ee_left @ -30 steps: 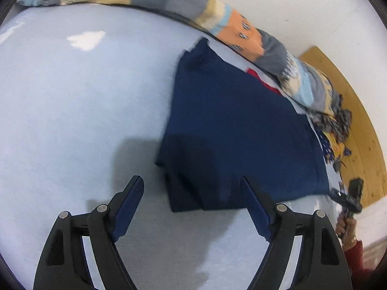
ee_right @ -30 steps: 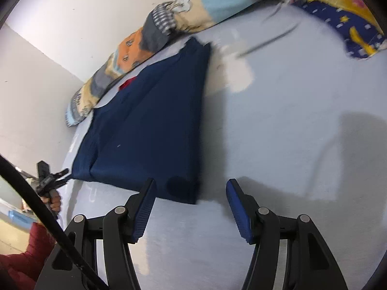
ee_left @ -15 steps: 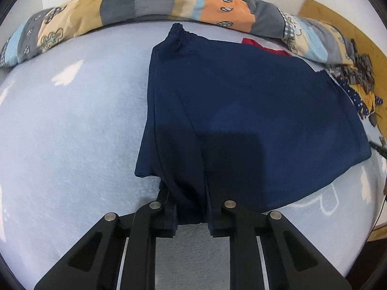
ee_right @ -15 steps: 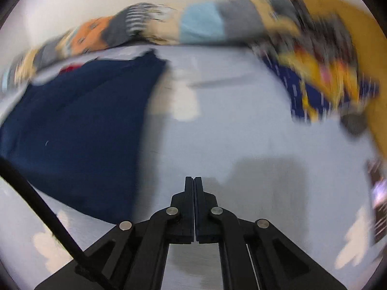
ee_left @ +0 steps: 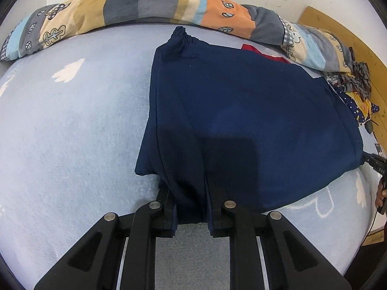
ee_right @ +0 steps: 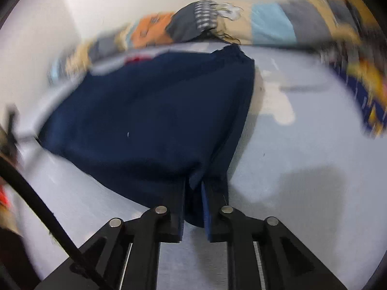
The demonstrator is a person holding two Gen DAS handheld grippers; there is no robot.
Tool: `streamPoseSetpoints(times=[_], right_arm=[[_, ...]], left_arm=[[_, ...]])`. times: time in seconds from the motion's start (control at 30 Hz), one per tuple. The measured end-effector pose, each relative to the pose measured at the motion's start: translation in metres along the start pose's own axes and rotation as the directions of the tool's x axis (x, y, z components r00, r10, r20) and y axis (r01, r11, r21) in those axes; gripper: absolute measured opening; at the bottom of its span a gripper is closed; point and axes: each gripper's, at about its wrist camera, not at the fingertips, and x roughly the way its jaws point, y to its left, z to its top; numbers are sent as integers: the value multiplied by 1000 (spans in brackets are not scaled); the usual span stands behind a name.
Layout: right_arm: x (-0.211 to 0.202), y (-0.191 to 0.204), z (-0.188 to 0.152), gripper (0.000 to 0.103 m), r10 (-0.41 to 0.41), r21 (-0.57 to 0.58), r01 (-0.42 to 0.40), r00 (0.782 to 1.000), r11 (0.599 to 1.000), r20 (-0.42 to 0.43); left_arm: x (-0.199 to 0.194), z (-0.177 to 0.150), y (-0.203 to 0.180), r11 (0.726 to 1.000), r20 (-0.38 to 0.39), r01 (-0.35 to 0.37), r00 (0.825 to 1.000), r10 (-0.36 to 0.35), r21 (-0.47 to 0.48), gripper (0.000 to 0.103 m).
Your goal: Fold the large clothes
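A large navy garment (ee_left: 241,108) lies folded flat on the light blue bed sheet (ee_left: 72,133). My left gripper (ee_left: 189,193) is shut on its near left corner, and the cloth bunches between the black fingers (ee_left: 169,207). In the blurred right wrist view the same navy garment (ee_right: 150,111) fills the middle. My right gripper (ee_right: 193,183) is shut on its near right corner, the jaws a narrow gap apart with a fold of cloth between them. That right gripper (ee_left: 373,163) also shows at the garment's far right corner, with a hand (ee_left: 381,193) below it.
A rolled patchwork quilt (ee_left: 169,7) runs along the wall behind the garment. A red cloth (ee_left: 261,52) peeks out at the garment's far edge. A patterned pile of clothes (ee_left: 358,89) lies by the wooden board (ee_left: 338,31). A black cable (ee_right: 36,200) crosses the lower left.
Both grippers stood open a second ago. The left closed on the navy corner and stayed there. The right, shut on nothing half a second ago, swung left and now holds cloth.
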Motion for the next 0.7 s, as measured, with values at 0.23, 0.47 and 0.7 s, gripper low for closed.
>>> streamPoseSetpoints(times=[0.23, 0.47, 0.7], right_arm=[[-13, -4, -3, 0, -395, -178, 388, 919, 904, -2], [-46, -39, -13, 6, -429, -99, 432, 902, 896, 48], [-49, 53, 37, 55, -30, -174, 47, 995, 984, 100]], left_arm=[[-6, 0, -6, 997, 14, -60, 998, 60, 53, 17], [-19, -1, -6, 992, 20, -72, 997, 70, 106, 25], [-68, 16, -18, 994, 166, -42, 986, 25, 97, 34]])
